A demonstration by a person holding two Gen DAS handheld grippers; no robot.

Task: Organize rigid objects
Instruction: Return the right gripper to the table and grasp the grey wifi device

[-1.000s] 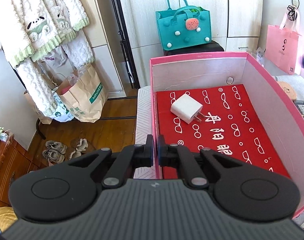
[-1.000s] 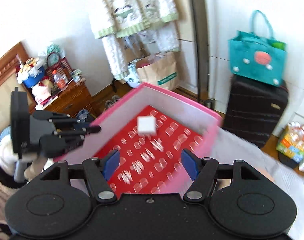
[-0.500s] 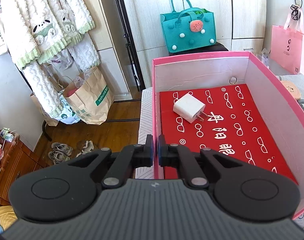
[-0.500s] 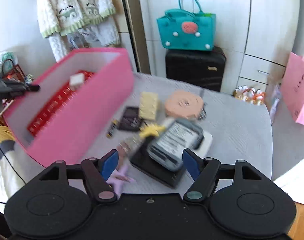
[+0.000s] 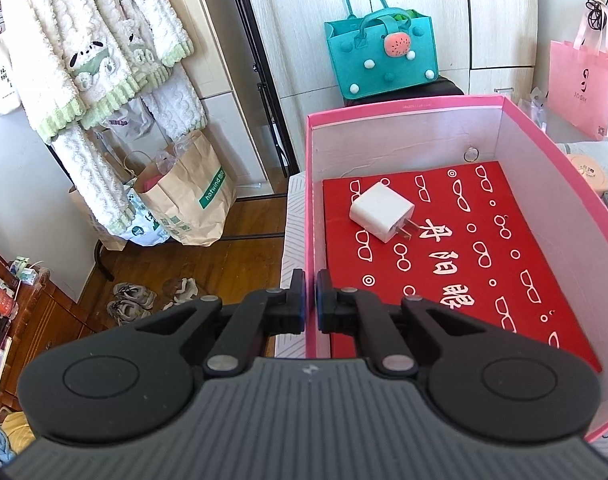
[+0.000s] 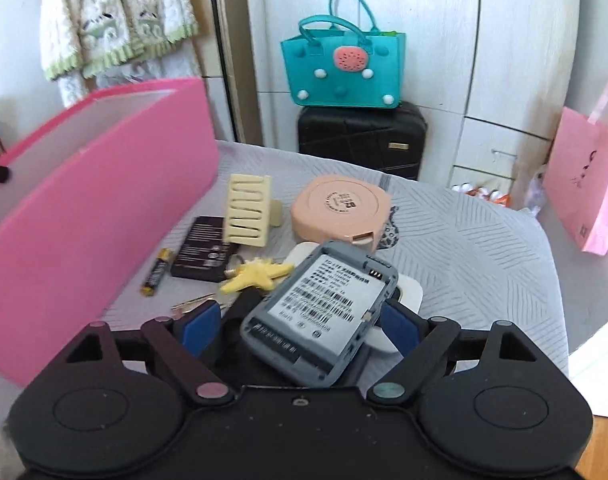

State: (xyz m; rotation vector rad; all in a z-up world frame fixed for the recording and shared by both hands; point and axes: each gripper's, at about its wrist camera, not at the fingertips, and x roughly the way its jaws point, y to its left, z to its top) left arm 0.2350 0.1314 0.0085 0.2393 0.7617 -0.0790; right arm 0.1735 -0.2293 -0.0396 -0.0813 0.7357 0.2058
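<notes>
While its jaws are opening: right gripper [image 6: 300,324] straddles the grey device [image 6: 320,316], pads not touching it.
Device axis: tilted, running up-right between the jaws.
Left gripper [image 5: 311,300]: pinched on the pink box [image 5: 310,200] wall.
Box: left of the device; white charger [image 5: 381,212] inside.

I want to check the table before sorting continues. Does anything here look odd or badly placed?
Yes. The grey device lies tilted, label side up with no back cover, propped on a pile of other things instead of flat on the table. The right gripper is opening around it without touching. The charger lies alone in the pink box.
</notes>
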